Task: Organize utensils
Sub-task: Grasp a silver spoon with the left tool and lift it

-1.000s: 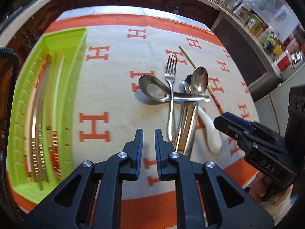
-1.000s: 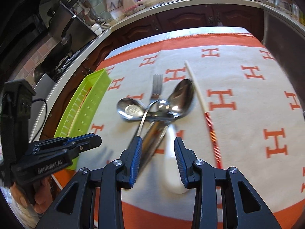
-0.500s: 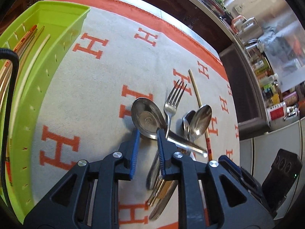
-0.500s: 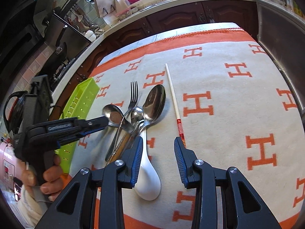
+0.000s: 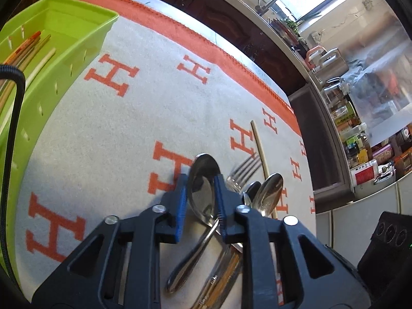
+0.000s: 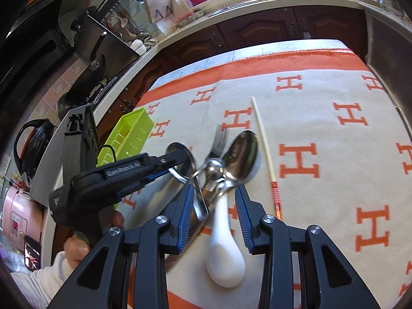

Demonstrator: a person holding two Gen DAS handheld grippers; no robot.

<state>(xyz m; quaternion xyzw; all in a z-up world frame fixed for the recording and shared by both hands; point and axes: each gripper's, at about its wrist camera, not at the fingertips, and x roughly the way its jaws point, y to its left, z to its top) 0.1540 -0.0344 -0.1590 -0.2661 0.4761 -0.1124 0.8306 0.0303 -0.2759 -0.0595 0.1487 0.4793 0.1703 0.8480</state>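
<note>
Chopsticks (image 5: 28,49) lie in the tray (image 5: 77,49). Spoons, fork (image 6: 219,139) and one chopstick (image 6: 262,139) remain outside it. Left claw (image 5: 198,193) has just been closing around a spoon (image 5: 203,180); right claw (image 6: 213,203) half-open, empty.

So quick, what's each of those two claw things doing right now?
Left gripper: fingers just closing, pinching the steel spoon by its bowl.
Right gripper: open, holding nothing, fingers either side of the white spoon.

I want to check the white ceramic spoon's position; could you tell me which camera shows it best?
The right wrist view: the white ceramic spoon lies nearly whole between the open right claw fingers, its handle running under the steel cutlery. The left wrist view does not show it clearly.
</note>
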